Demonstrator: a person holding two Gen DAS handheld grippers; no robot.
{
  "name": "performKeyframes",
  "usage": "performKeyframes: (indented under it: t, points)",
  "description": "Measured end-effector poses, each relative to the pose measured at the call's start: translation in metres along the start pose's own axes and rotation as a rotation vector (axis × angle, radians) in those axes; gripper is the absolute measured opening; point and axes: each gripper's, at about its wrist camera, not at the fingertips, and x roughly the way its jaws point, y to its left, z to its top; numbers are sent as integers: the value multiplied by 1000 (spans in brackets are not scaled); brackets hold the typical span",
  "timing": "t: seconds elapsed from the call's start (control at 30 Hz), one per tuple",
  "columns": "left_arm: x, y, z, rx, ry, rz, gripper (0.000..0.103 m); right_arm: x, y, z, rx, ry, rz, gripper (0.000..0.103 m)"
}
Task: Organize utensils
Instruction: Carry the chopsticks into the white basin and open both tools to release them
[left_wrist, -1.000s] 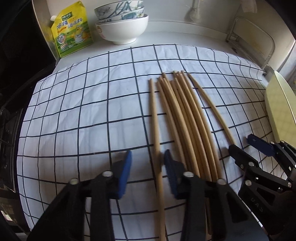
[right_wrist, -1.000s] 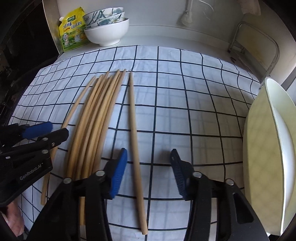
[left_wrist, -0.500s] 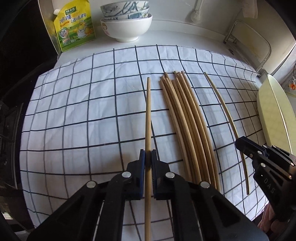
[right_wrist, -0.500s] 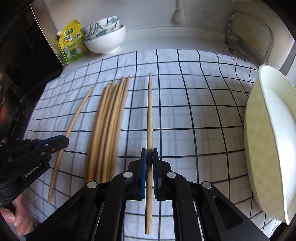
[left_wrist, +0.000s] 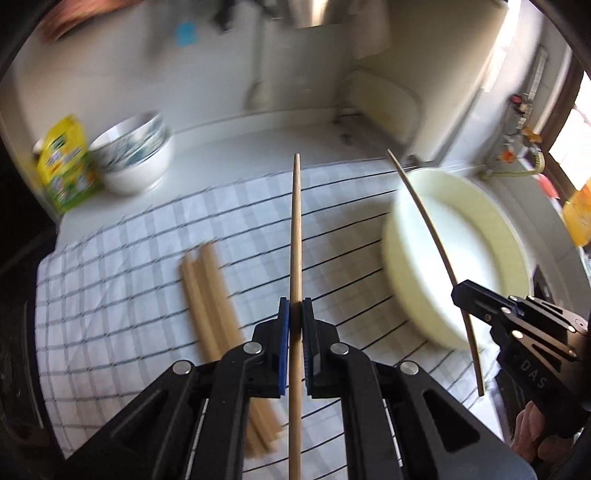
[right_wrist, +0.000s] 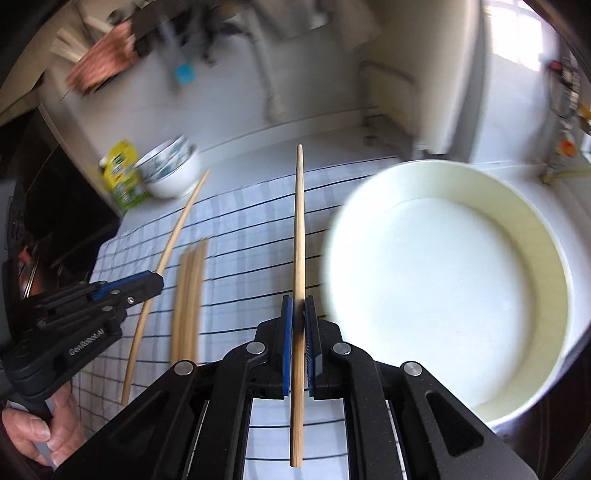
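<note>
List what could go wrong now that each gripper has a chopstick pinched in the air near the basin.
1. The left gripper and right gripper each pinch a single chopstick well below its middle, so either long end could pivot or slip.
2. The basin is close; a tip may clip its rim.
3. The loose chopsticks on the cloth could get knocked.
</note>
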Motion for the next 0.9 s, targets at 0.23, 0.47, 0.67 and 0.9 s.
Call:
performKeyframes:
  t: [0.23, 0.47, 0.67, 0.9]
  points:
    - [27, -103, 42, 145, -7, -153, 7, -16, -103, 9, 141, -12, -134, 6]
    - [85, -161, 56, 237, 62, -180, 7, 8, -162, 13, 224, 22, -142, 6]
    - [119, -175, 49, 248, 138, -160, 7, 34, -180, 6, 251, 73, -114, 6]
    - [138, -177, 48, 235, 171, -119, 23, 42, -190, -3, 254, 74, -118, 7]
